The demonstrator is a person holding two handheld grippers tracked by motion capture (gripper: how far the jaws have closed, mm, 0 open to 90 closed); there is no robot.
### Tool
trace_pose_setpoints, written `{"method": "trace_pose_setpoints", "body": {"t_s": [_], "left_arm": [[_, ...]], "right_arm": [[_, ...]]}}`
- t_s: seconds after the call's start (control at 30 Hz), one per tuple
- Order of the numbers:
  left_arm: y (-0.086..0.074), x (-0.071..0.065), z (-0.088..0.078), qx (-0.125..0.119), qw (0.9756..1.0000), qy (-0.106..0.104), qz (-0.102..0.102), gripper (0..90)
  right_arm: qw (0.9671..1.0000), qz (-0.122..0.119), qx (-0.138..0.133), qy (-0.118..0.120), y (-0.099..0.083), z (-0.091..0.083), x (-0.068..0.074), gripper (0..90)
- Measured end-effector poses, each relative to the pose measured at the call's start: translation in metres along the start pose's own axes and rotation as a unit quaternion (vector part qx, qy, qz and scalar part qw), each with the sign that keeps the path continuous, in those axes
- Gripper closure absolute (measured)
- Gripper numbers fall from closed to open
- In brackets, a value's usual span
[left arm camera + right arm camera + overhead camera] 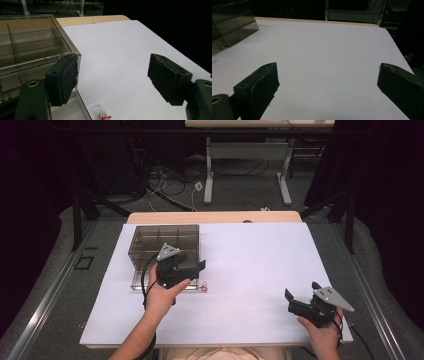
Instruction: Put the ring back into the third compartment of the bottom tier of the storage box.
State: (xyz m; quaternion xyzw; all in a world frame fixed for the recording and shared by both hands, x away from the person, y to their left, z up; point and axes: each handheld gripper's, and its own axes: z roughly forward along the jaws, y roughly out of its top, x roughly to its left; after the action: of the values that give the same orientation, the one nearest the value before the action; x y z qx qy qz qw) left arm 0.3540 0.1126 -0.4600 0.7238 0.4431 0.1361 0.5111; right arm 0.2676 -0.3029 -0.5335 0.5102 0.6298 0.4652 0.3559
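Lengthwise, the clear box [165,240] runs away from the person.

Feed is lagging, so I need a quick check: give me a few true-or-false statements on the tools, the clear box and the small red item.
1. The left tool holds the small red item. False: its jaws stand open and the item lies on the white sheet.
2. The clear box has dividers. True.
3. The right tool is inside the box. False: it is near the sheet's front right corner, open.
4. The red item lies beside the box's front corner. True.
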Motion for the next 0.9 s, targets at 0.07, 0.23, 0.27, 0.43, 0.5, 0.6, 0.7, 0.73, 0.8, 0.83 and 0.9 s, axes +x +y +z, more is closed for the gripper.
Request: {"method": "trace_pose_setpoints", "body": {"t_s": [0.07,0.23,0.27,0.43,0.5,0.6,0.7,0.73,0.8,0.83,0.9], "left_arm": [[0.0,-0.002,0.001,0.008,1.0,0.0,-0.004,25.4],[-0.002,-0.006,0.006,0.028,0.9994,0.0,-0.018,31.4],[-0.003,-0.007,0.008,0.031,0.9993,-0.002,-0.021,31.4],[-0.005,-0.009,0.015,0.058,0.9976,-0.007,-0.039,34.0],[-0.006,-0.008,0.017,0.076,0.9959,-0.004,-0.049,36.0],[-0.008,-0.009,0.022,0.102,0.9928,-0.007,-0.063,40.3],[-0.009,-0.009,0.024,0.117,0.9911,-0.002,-0.064,42.7],[-0.009,-0.009,0.025,0.121,0.9905,0.002,-0.065,42.7],[-0.009,-0.009,0.026,0.129,0.9893,0.007,-0.067,44.9],[-0.01,-0.008,0.026,0.134,0.9885,0.008,-0.069,45.1],[-0.011,-0.006,0.029,0.148,0.986,0.012,-0.075,47.9]], "right_arm": [[0.9999,0.003,-0.01,-0.005,-0.001,0.002,0.001,3.3],[1.0,0.003,-0.002,-0.002,-0.001,0.001,-0.001,3.9],[1.0,0.003,-0.002,-0.002,-0.001,0.001,-0.001,3.9],[1.0,0.002,0.006,0.0,-0.001,0.001,-0.002,4.0],[0.9999,0.008,0.009,0.002,-0.001,0.001,-0.002,4.1],[0.9999,0.011,0.009,0.002,-0.002,0.001,-0.002,4.4],[0.9999,0.007,0.007,0.001,-0.002,0.002,-0.002,4.9],[0.9999,0.007,0.007,0.001,-0.002,0.002,-0.002,4.9],[0.9999,0.002,0.013,0.0,-0.002,0.002,-0.002,5.1],[0.9999,0.002,0.014,0.002,-0.002,0.002,-0.002,5.1],[1.0,0.003,0.009,0.002,-0.003,0.003,-0.002,5.4]]}}
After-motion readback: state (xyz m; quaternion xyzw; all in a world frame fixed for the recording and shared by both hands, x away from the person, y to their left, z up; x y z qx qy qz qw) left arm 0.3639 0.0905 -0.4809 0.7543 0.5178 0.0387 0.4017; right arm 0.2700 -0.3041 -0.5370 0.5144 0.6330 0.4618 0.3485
